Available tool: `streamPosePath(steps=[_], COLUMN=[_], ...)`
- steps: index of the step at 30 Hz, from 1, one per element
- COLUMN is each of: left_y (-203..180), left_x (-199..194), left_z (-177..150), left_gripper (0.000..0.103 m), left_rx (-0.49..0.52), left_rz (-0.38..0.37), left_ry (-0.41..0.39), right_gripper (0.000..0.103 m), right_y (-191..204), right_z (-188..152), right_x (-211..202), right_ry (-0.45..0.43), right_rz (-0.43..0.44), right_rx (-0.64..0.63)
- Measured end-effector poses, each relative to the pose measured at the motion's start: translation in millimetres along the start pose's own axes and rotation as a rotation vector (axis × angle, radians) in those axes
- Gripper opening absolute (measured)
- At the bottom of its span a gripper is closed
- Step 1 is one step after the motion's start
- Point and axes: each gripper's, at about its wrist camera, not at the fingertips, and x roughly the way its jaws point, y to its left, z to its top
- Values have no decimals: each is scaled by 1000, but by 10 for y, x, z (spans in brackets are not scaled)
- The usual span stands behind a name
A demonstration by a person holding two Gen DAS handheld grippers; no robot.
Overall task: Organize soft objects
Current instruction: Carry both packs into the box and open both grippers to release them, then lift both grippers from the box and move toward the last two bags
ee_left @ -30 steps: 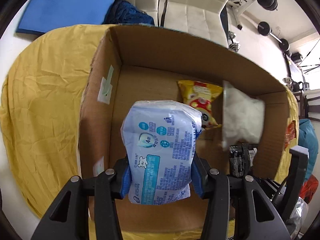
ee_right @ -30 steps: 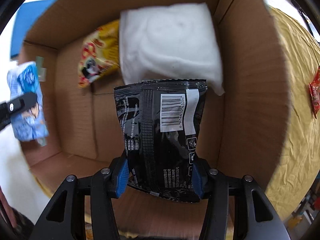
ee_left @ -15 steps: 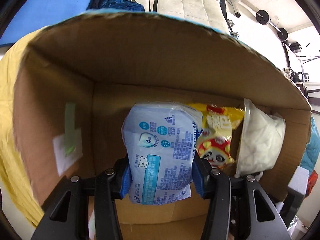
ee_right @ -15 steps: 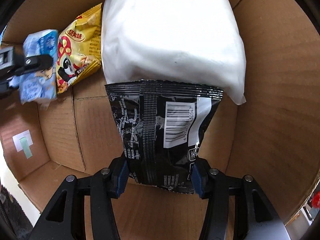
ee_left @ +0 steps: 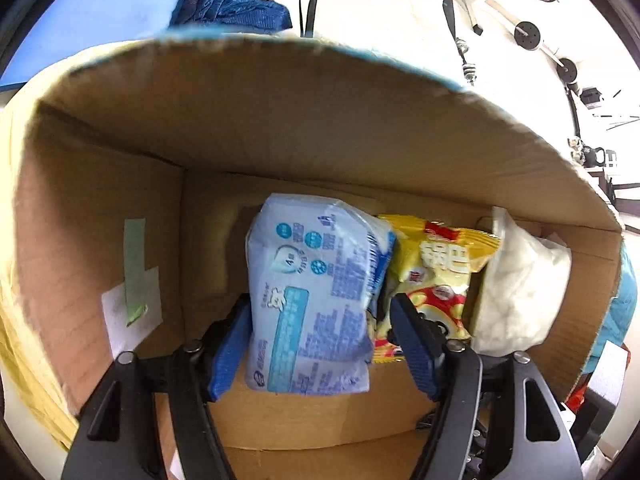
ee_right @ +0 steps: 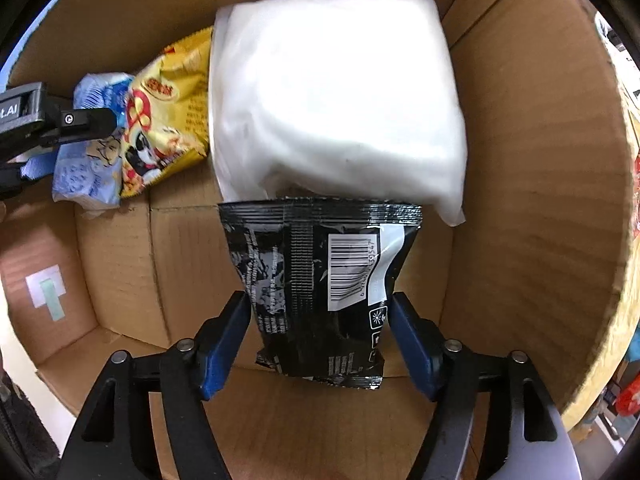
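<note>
Both grippers are down inside a cardboard box (ee_left: 320,120). My left gripper (ee_left: 320,320) has its jaws spread a little; the blue pad pack (ee_left: 312,300) stands between them, touching the left pad, with a gap at the right pad. A yellow snack bag (ee_left: 436,272) and a white cotton bag (ee_left: 520,292) stand to its right. My right gripper (ee_right: 320,316) has the black snack bag (ee_right: 320,280) between its jaws with small gaps each side, its top against the white cotton bag (ee_right: 336,100). The blue pack (ee_right: 88,168) and yellow bag (ee_right: 168,112) lie at left.
The box wall (ee_right: 540,160) rises close on the right. A white and green tape patch (ee_left: 134,292) marks the left wall. A yellow cloth (ee_left: 24,340) lies under the box. A blue mat (ee_left: 100,8) and blue fabric (ee_left: 232,4) lie beyond.
Both grippers went deeper into the box. The left jaws have spread, freeing the blue pack beside the yellow bag. The right jaws have widened slightly around the black bag.
</note>
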Motion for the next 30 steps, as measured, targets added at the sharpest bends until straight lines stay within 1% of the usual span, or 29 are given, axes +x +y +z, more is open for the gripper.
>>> streamPosePath(steps=[5,6,8,9,11,14,15,18,22,24,26,30], left_y=[-45,-51,-107,-124,-216,-267,-201,-227,-186,-191,-198,-217], left_x=[-158,-193,-276,-325,-423,-599,-653,-806,-964,-978,-988,-994], left_z=[-56,-69,-110,-130,-256,-439,-460,-602,-751,-806,-918,-1092], left_gripper=[80,83,103,103,103,103,103,103,103,103,103,103], left_rx=[5,5,11,13,17,43,48,75,88,99,106,99], left_rz=[-27,-32,-24,-21,-27,-29,-28,-17,20,46,68,86], left_ry=[-23,-26,-41,-49,-67,-103,-110,-149,-202,-220,-225,-245], right_gripper=[80,82,86,89,92,100,100,103,103,103,103,103], right_y=[-4,-1,26,32,26,30,33,54,-10,-61,-92,-81], right_z=[-34,-43,-64,-75,-130,-181,-199,-254,-287,-337,-379,-555], right_x=[-192,-239,-365,-433,-569,-773,-847,-989,-1122,-1105,-1113,-1206], right_ry=[-15,-21,-35,-49,-75,-117,-134,-158,-175,-184,-190,-211], right_rz=[14,16,22,21,23,19,9,-4,-5,-3,6,14], right_rx=[7,9,9,10,12,8,4,-5,-10,-9,-13,-28])
